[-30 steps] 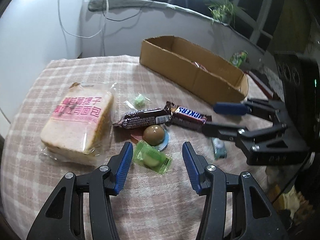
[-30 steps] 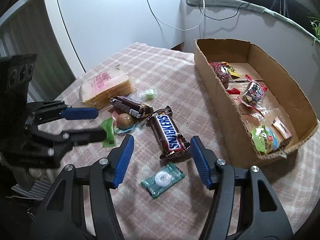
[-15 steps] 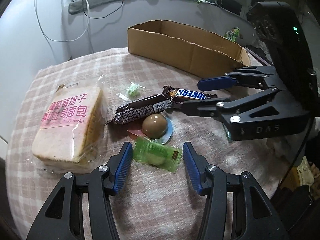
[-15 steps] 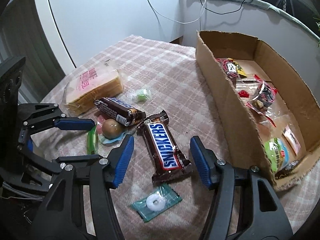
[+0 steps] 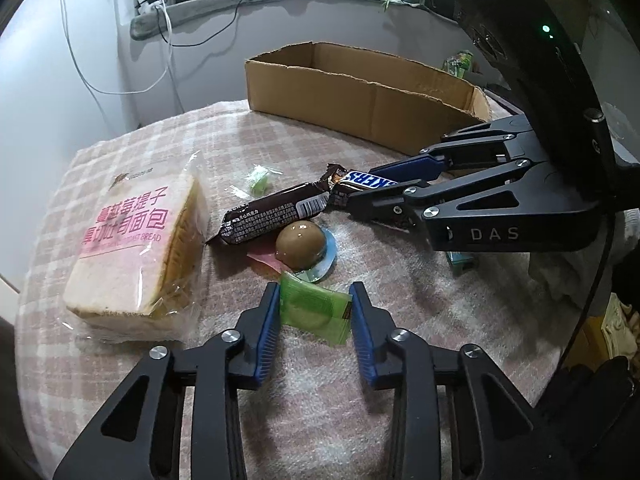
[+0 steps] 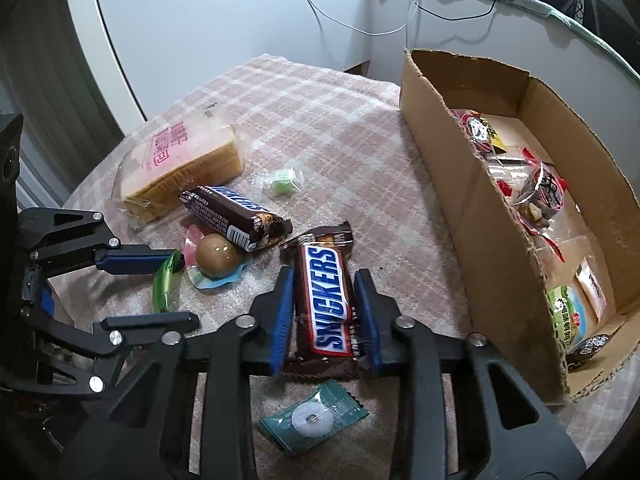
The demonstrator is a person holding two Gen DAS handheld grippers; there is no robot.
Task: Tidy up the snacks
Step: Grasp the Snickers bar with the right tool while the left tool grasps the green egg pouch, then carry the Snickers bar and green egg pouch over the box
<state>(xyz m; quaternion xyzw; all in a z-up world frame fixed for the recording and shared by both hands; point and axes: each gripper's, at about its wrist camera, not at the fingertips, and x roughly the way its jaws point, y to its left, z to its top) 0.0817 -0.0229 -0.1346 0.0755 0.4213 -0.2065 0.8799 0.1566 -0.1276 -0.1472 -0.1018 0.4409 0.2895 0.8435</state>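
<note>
Both grippers just closed in: your left gripper point(image 5: 315, 312) clamps the green candy packet point(image 5: 314, 312), your right gripper point(image 6: 325, 307) squeezes the Snickers bar point(image 6: 326, 300) beside the cardboard box point(image 6: 448, 184).

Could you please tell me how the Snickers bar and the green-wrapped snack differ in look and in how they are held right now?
The Snickers bar is long, brown and boldly lettered; the green-wrapped snack is short, squarish and translucent green. The right gripper has just closed on the Snickers bar's long sides; the left gripper has closed on the green-wrapped snack's ends. Both lie on the checked cloth, outside the cardboard box.
</note>
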